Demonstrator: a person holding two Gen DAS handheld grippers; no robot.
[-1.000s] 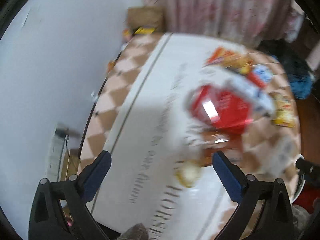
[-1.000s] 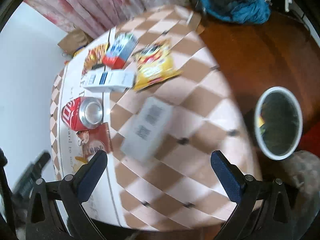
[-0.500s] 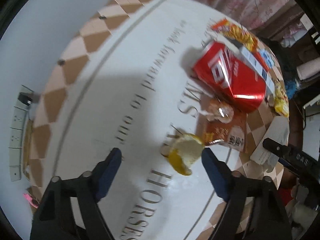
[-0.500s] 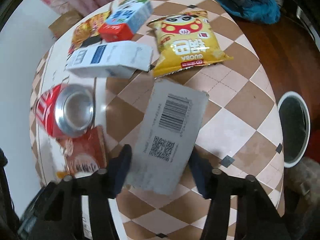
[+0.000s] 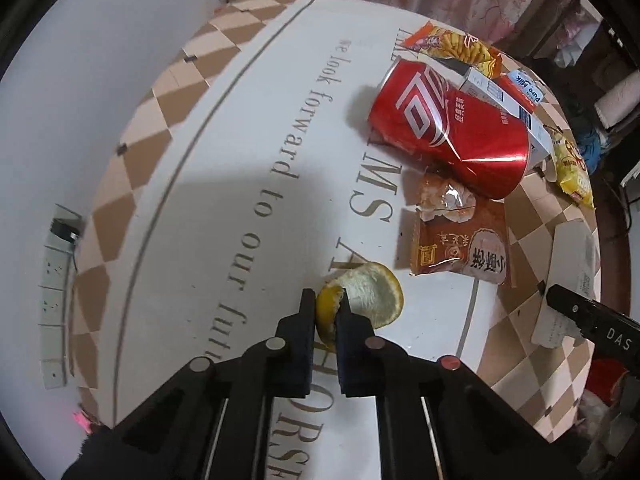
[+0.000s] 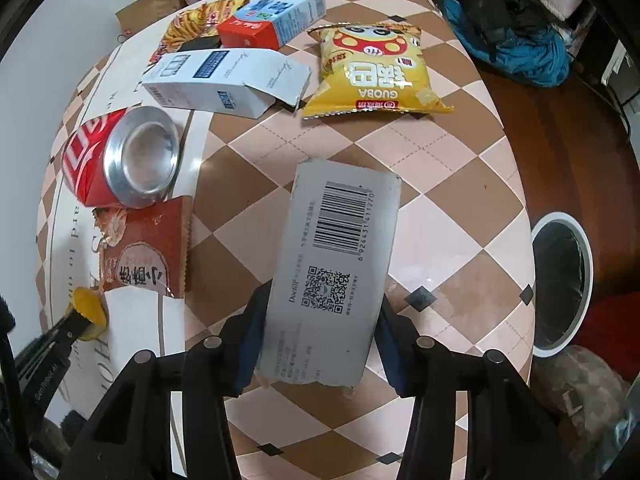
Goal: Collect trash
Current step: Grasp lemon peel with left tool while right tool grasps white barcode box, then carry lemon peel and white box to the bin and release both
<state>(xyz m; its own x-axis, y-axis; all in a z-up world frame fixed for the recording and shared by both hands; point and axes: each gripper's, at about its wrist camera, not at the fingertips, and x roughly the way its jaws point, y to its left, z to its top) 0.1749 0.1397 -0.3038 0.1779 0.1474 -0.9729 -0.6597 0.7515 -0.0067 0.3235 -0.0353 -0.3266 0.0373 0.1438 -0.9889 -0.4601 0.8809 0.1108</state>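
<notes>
In the left wrist view, the left gripper [image 5: 325,312] is closed on the edge of a curled yellow orange peel [image 5: 370,294], which lies on the white lettered part of the round checked surface [image 5: 132,152], just short of a torn brown snack wrapper [image 5: 460,252] and a dented red drink can [image 5: 452,128] lying on its side. The peel looks light, limp and slightly slick on its pith side, so a pinch across the thick rim, as here, is probably the safest hold; it should lift with no effort but could tear or slip if squeezed at a thin edge. The gripper comes in low and nearly level with the surface, its fingers [image 5: 304,320] pointing toward the can. In the right wrist view, the right gripper [image 6: 320,340] clamps a flat grey cardboard box [image 6: 332,276] printed with a barcode and QR code, its jaws pressing the two long sides near the closer end. The box seems light and fairly stiff, though hollow, so hard pressure might buckle it. This gripper is angled down over the checked part of the surface, with a white-rimmed bin [image 6: 560,288] on the floor to its right, the likely destination. A yellow snack bag [image 6: 376,72], a white carton [image 6: 224,80] and a red and blue milk carton [image 6: 272,20] lie farther off, untouched.
</notes>
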